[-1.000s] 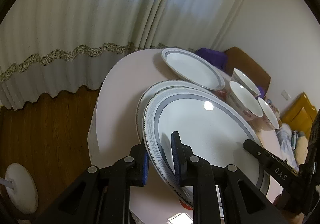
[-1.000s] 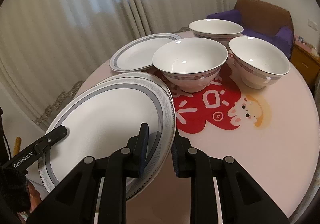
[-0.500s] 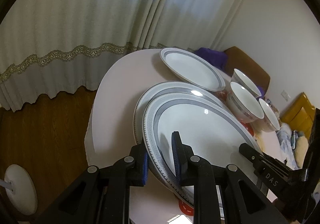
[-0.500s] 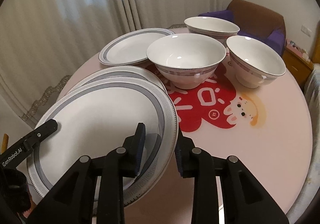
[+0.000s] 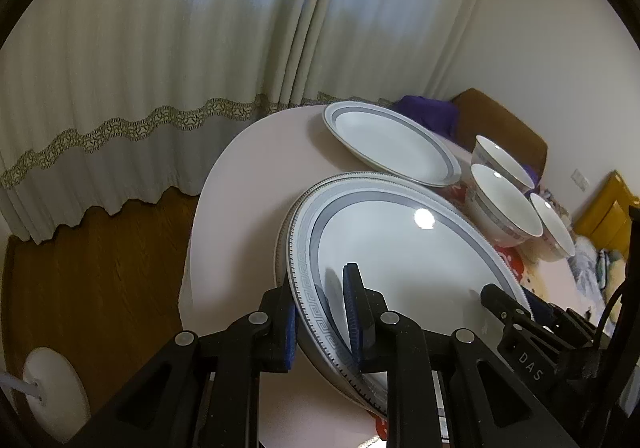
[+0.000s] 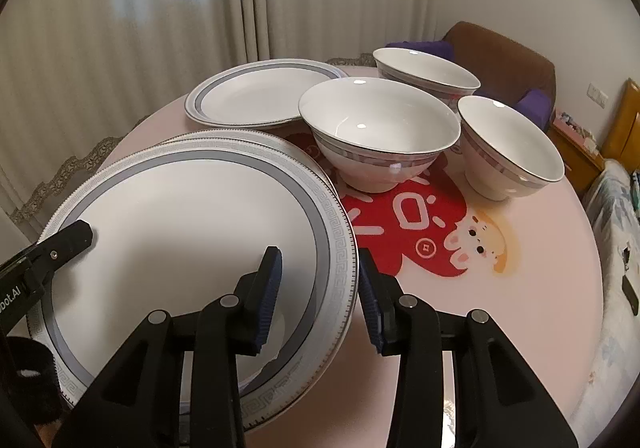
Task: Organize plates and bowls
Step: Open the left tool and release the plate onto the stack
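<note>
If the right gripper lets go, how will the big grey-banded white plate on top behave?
The grey-banded white plate looks glazed, so probably slippery. It sits on a matching plate, so it may slide. The left gripper clamps its rim; the right gripper has been opening.

Dim, even indoor light; pale daylight filters through the cream pleated curtains [image 5: 200,47]. Small glare spots on the glossy white grey-rimmed top plate [image 5: 400,232]. Soft shadows. Strong fisheye bending, black corner vignetting; focus acceptable.
</note>
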The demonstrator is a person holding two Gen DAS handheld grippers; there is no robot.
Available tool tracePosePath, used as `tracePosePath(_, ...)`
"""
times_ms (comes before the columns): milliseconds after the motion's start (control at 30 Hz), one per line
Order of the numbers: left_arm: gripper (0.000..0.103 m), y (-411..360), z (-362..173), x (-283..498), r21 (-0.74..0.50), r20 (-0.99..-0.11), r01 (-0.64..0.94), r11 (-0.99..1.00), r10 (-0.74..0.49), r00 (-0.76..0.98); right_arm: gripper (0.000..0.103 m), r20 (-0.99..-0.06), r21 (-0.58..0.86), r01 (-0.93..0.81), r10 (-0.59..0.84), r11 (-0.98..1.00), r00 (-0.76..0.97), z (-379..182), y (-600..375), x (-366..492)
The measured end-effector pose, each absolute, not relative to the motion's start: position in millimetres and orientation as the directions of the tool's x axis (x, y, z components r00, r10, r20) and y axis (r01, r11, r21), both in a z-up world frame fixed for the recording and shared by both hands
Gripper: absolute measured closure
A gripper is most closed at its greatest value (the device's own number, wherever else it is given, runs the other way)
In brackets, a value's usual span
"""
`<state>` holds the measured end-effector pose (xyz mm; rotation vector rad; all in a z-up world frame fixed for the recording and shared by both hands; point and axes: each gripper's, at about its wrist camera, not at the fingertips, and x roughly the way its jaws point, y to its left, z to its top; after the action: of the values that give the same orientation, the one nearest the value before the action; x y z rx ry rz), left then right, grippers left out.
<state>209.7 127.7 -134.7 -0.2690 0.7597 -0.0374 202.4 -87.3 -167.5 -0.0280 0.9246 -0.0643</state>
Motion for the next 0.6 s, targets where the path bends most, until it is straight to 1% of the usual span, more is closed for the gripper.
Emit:
tracePosePath(133, 0.086, 126.8, -135.2, 210.6, -0.240, -0.671, -0.054, 0.969, -0.125, 0.731, 0.064, -0.796, -0.037, 0.050, -0.060, 0.998, 0.603, -169.1, -88.3, 203.4)
tracePosePath(233, 0.086, 126.5, -135.7, 212.4, -0.228, -0.669, -0.045, 0.973, -0.122, 0.734, 0.061, -0.794, -0.019, 0.059, -0.050, 0.998, 0.606, -170.5, -91.6, 204.1)
tracePosePath(533, 0.085, 125.5, -136.4, 218.5, -0.190, -0.675, -0.019, 0.982, -0.116, 0.728, 0.061, -0.796, 0.174, 0.052, 0.109, 0.983, 0.595, -177.2, -117.6, 212.2)
tracePosePath(567, 0.085, 125.3, -136.2, 219.4, -0.184, -0.676, -0.017, 0.983, -0.114, 0.728, 0.063, -0.794, 0.198, 0.051, 0.130, 0.979, 0.593, -178.2, -120.7, 213.1)
tracePosePath(600, 0.085, 125.2, -136.3, 219.5, -0.181, -0.677, -0.018, 0.983, -0.112, 0.728, 0.068, -0.790, 0.225, 0.046, 0.155, 0.973, 0.593, -179.0, -122.8, 213.9)
